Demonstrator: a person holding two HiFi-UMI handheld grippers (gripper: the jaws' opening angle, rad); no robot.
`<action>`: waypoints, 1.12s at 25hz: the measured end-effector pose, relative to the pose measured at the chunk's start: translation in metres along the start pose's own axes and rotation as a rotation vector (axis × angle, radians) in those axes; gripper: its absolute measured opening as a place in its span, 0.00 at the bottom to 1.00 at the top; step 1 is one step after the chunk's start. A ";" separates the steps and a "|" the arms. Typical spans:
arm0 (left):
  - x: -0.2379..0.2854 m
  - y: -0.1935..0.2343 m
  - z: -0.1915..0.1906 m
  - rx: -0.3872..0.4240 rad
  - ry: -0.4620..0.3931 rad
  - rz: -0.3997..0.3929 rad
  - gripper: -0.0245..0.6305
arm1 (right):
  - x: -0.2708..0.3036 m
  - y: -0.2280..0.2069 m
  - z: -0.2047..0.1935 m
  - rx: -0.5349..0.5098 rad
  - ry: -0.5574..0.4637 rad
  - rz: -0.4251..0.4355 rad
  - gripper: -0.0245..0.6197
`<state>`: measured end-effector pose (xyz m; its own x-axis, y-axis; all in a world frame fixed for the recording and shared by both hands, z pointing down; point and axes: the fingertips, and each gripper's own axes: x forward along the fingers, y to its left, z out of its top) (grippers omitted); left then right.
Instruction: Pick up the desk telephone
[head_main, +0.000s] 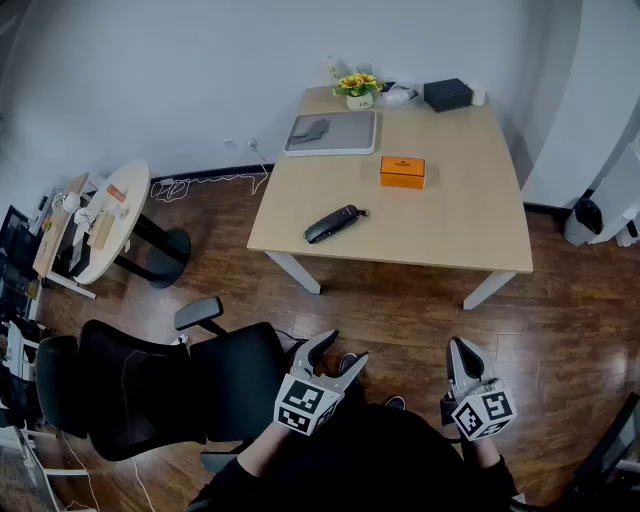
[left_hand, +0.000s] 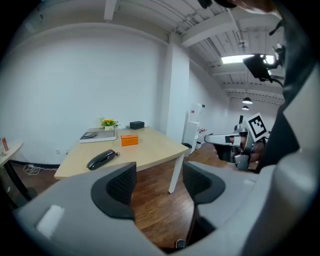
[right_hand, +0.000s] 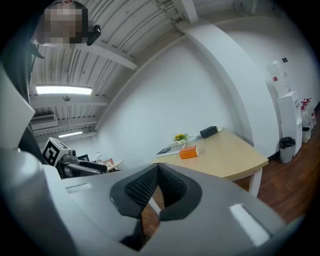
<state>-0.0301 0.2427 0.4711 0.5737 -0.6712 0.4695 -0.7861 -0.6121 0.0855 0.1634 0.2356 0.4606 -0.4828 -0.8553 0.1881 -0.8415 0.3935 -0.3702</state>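
A black telephone handset (head_main: 332, 223) lies on the wooden desk (head_main: 470, 210), near its front left edge; the left gripper view shows the handset (left_hand: 101, 159) too. Both grippers hang well short of the desk, above the floor in front of the person. My left gripper (head_main: 334, 352) stands open with nothing between its pads (left_hand: 122, 183). My right gripper (head_main: 462, 352) is shut, its pads (right_hand: 145, 187) meeting at the tips and holding nothing.
On the desk sit an orange box (head_main: 402, 171), a grey laptop (head_main: 331, 132), a flower pot (head_main: 359, 90) and a black box (head_main: 447, 94). A black office chair (head_main: 150, 385) stands at lower left. A round side table (head_main: 105, 215) with cables is further left.
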 end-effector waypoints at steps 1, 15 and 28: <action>0.005 0.008 0.002 -0.004 -0.001 0.006 0.46 | 0.008 -0.002 0.001 -0.002 0.003 0.001 0.04; 0.150 0.224 0.050 0.212 0.025 0.044 0.46 | 0.173 -0.049 0.058 -0.072 0.037 -0.177 0.04; 0.289 0.330 -0.024 0.439 0.339 -0.094 0.49 | 0.322 -0.060 0.097 -0.095 0.115 -0.191 0.04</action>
<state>-0.1290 -0.1432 0.6566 0.4734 -0.4782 0.7398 -0.5241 -0.8279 -0.1997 0.0820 -0.0962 0.4547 -0.3325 -0.8753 0.3512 -0.9366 0.2627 -0.2320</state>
